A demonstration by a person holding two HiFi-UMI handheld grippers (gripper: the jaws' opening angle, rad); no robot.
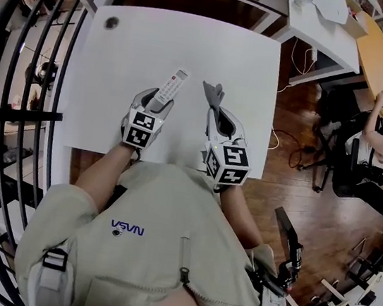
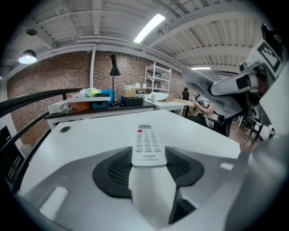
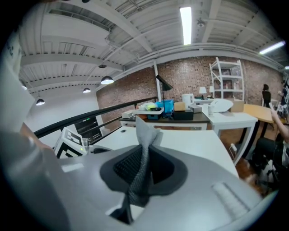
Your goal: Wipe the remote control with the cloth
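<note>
White counter, brick-walled workshop behind. Left claw is pinching the remote control by its near end, pads on the two long edges. Button face is up, and the rest sticks out forward, apparently clear of the counter. Right claw is pressed together on the cloth, a grey twisted strip poking up past the tips. It sits just beside the remote, not touching. Wipe not yet begun, by my read. Risks: the remote is held at one end only, so pressure near the far end would lever it, and it could pivot or slip out between the pads. The cloth is bunched with little free length, so the hard claw tips may hit the buttons instead of fabric. Dragging could also tug the cloth out of its pinch.
</note>
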